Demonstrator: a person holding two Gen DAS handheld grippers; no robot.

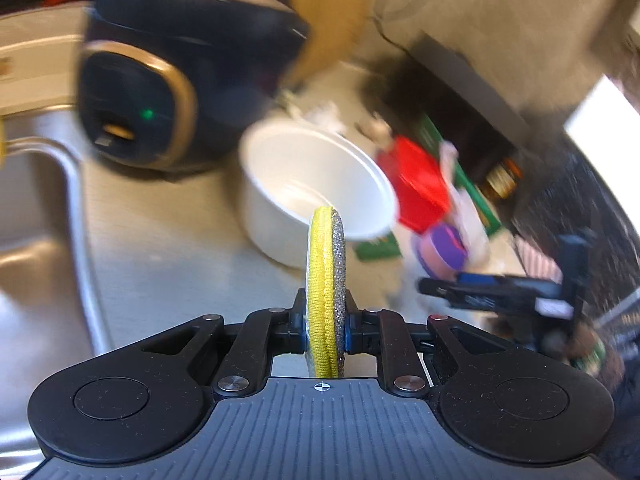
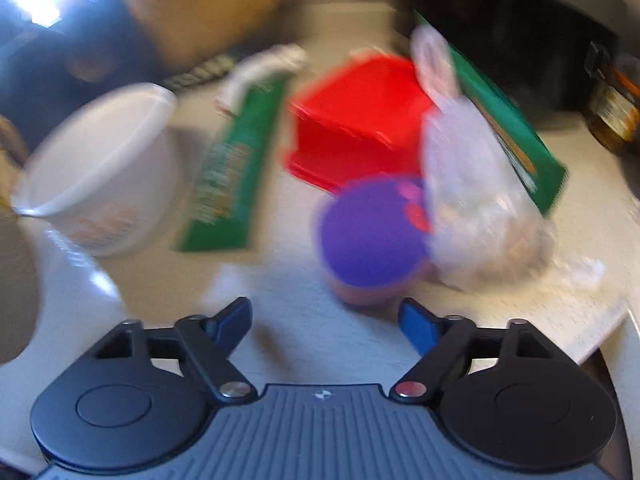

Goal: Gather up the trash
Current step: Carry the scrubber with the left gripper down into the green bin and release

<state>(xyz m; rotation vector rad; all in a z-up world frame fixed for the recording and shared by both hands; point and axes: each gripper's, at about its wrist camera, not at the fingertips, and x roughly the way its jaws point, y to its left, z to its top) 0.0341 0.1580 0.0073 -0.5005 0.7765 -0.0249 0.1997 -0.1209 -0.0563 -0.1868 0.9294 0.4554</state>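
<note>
1. Pale, lightly speckled kitchen surface (image 2: pixel 312 344) carries the clutter, with a stainless steel sink (image 1: pixel 36 208) sunk into it at the far left of the left wrist view.
2. Behind the sink's edge stands a black appliance with gold trim and a small green light (image 1: pixel 160 92); both views are blurred.
3. Just right of the appliance sits a white round plastic tub (image 1: pixel 316 184), open and tilted toward the camera.
4. The left gripper (image 1: pixel 325 328) has its fingers closed on a round yellow sponge with a glittery grey scouring face (image 1: pixel 326 280), held on edge; the sponge's top overlaps the tub's near rim in the picture.
5. In the right wrist view, a flat green snack wrapper (image 2: pixel 228 168) lies between the white tub and a red plastic box (image 2: pixel 360 120).
6. In front of the red box stands a small cup with a purple lid (image 2: pixel 372 228), near the right gripper's fingertips.
7. The right gripper (image 2: pixel 326 320) hangs over the surface with its blue-padded fingers spread wide and nothing between them; the purple-lidded cup lies just beyond the gap.
8. Against the cup's right side leans a clear crumpled plastic bag (image 2: pixel 476 200), and behind it a second green packet (image 2: pixel 504 120) stands tilted.
9. At the far right, a dark glass jar (image 2: pixel 612 116) sits beside a black appliance body (image 2: pixel 500 32).
</note>
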